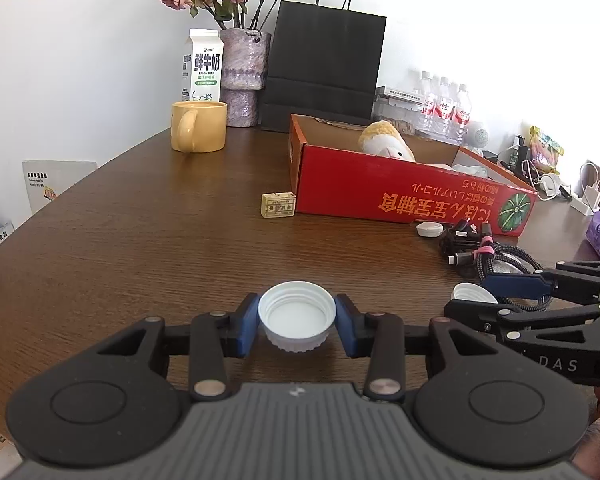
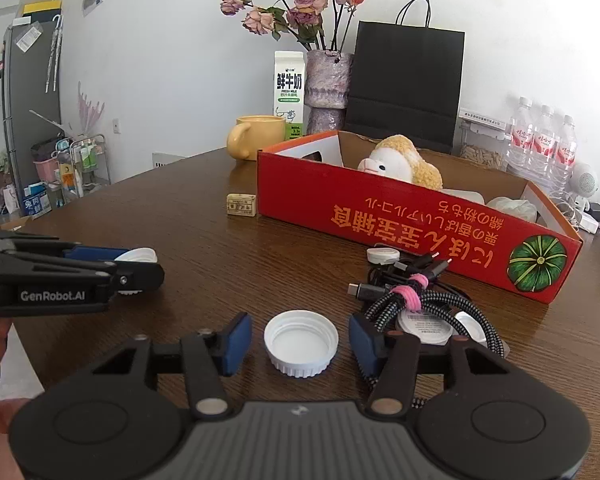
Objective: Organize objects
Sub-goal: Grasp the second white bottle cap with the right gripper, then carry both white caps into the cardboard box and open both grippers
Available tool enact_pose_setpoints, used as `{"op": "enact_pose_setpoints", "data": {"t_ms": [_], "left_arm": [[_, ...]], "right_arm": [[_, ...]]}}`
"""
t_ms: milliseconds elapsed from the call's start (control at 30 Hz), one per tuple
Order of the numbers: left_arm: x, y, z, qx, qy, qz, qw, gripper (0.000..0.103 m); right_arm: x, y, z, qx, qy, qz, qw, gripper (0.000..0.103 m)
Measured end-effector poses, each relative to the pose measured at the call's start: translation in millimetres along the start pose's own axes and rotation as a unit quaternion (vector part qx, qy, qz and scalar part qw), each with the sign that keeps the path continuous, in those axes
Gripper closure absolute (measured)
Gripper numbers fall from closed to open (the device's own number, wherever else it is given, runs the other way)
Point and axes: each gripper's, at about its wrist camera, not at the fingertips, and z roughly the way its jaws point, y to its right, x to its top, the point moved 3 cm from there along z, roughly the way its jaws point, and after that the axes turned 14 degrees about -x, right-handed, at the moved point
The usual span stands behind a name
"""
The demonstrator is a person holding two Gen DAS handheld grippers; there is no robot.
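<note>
Although the dark wood-grain table (image 2: 180,216) and glossy red cardboard box (image 2: 380,216) dominate, the work concerns two white ribbed plastic caps. Left gripper (image 1: 297,320) pinches one cap (image 1: 297,316) by its knurled rim, clear of the table. Right gripper (image 2: 300,340) brackets the other cap (image 2: 301,342), pads not touching. Judged light, rigid, slightly slick; grip across the rim.

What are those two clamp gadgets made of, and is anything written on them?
Both look like matte black plastic. The left gripper and right gripper each have angular linkage arms with round silver pivot pins, blue pads on the fingers, and a ribbed grey body. White lettering on the side of the left one reads GenRobot.AI.
</note>
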Motion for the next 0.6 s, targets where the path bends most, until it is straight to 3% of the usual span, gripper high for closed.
{"op": "enact_pose_setpoints", "data": {"t_ms": [233,600], "left_arm": [[-0.6,-0.9,-0.7,-0.006,0.002,-0.002,1.0,0.062],[2.1,1.6,-0.2,-0.009,0.004,0.001,1.0,0.062]], "right_arm": [[-2.5,-1.7,7.7,0.003,-0.012,0.002,1.0,0.064],[2.4,3.8,1.8,0.002,0.004,0.011,1.0,0.064]]}}
